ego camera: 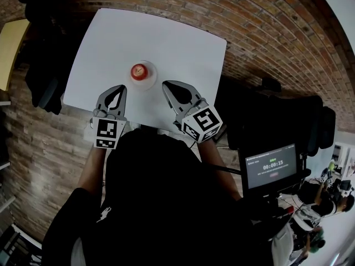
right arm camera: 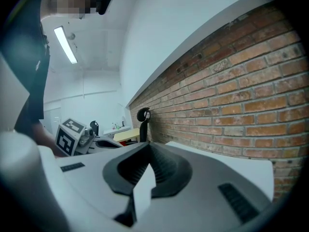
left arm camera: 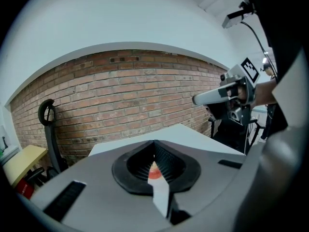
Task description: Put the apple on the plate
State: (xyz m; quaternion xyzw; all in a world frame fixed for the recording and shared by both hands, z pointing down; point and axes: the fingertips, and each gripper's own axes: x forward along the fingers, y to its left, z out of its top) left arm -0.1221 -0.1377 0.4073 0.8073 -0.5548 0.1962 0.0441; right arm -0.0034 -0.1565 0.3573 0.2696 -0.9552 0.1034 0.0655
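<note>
A red apple rests on a small clear plate near the front middle of the white table. My left gripper hovers just to the left of the plate, shut and empty, apart from the apple. My right gripper hangs just to the right of the plate, also shut with nothing in it. In the left gripper view the apple peeks through the slit behind the meeting jaws of the left gripper, and the right gripper shows at the right. The right gripper view shows the right gripper with its jaws together.
A brick wall runs behind the table. To the right stand a black chair and a screen with a timer. A yellow table and dark objects sit at the left.
</note>
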